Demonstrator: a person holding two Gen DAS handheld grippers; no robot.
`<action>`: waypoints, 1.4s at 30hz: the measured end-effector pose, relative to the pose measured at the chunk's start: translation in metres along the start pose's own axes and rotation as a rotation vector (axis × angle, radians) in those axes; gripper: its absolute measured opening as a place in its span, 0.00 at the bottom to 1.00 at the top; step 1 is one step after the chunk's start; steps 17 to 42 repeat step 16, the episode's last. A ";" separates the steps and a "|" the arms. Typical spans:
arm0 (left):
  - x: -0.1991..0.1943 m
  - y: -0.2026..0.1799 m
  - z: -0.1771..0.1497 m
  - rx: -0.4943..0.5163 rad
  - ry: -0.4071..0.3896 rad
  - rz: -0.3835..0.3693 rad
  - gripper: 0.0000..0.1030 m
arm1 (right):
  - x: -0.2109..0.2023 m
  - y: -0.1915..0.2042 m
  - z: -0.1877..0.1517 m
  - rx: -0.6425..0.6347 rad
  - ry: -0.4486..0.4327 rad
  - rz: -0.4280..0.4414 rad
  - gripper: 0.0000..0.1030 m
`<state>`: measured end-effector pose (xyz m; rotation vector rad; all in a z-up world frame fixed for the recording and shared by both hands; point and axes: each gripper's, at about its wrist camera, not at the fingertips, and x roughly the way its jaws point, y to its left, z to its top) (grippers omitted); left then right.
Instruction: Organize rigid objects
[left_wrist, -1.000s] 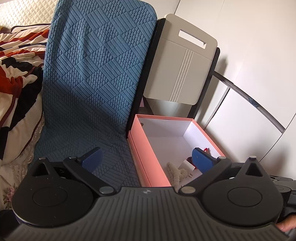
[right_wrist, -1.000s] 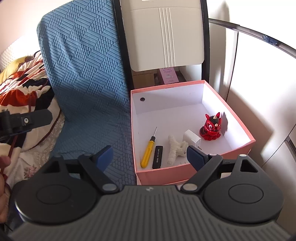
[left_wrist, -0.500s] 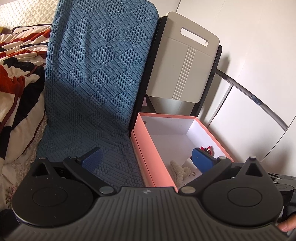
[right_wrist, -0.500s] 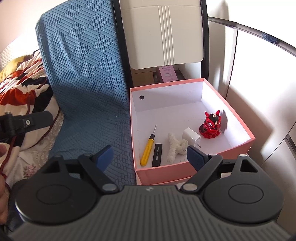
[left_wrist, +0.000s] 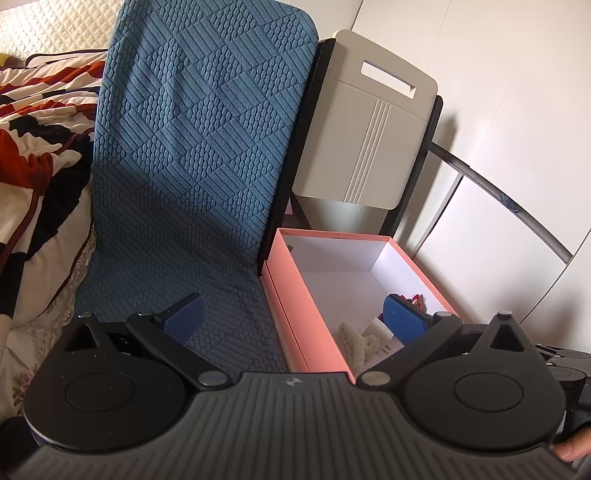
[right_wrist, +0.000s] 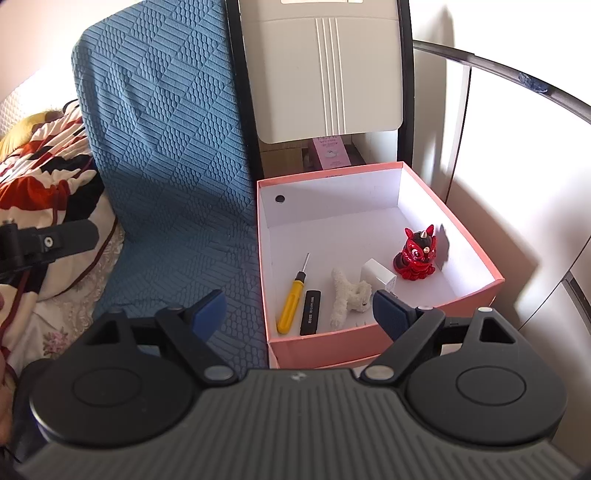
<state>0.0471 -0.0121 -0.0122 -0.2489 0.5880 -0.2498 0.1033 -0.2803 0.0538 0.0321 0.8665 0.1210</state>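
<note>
A pink box (right_wrist: 476, 291) with a white inside stands beside a blue textured mat (right_wrist: 166, 155). In it lie a yellow screwdriver (right_wrist: 290, 304), a black stick (right_wrist: 311, 312), a white fluffy toy (right_wrist: 349, 295), a white charger (right_wrist: 378, 277) and a red figurine (right_wrist: 415, 256). My right gripper (right_wrist: 299, 314) is open and empty, above the box's near edge. My left gripper (left_wrist: 291, 315) is open and empty, over the box's left wall (left_wrist: 295, 295); the fluffy toy (left_wrist: 354, 341) and part of the figurine (left_wrist: 415, 299) show past its fingers.
A folded white chair (right_wrist: 325, 70) with a black frame stands behind the box. A patterned quilt (left_wrist: 33, 147) lies left of the mat. White cabinet doors (left_wrist: 498, 110) and a curved dark bar (right_wrist: 517, 77) are on the right. The left gripper's body (right_wrist: 44, 242) shows at the left.
Both views have drifted slightly: the box sits a little further right and lower in the left wrist view, and slightly nearer in the right. Both grippers stay open.
</note>
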 end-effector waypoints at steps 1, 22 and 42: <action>0.000 0.000 0.000 -0.001 0.000 0.000 1.00 | 0.000 0.000 0.000 0.001 -0.001 0.000 0.85; 0.001 -0.005 -0.001 0.015 0.003 -0.005 1.00 | 0.000 -0.002 0.000 0.016 0.006 0.000 0.85; 0.001 -0.005 -0.001 0.015 0.003 -0.005 1.00 | 0.000 -0.002 0.000 0.016 0.006 0.000 0.85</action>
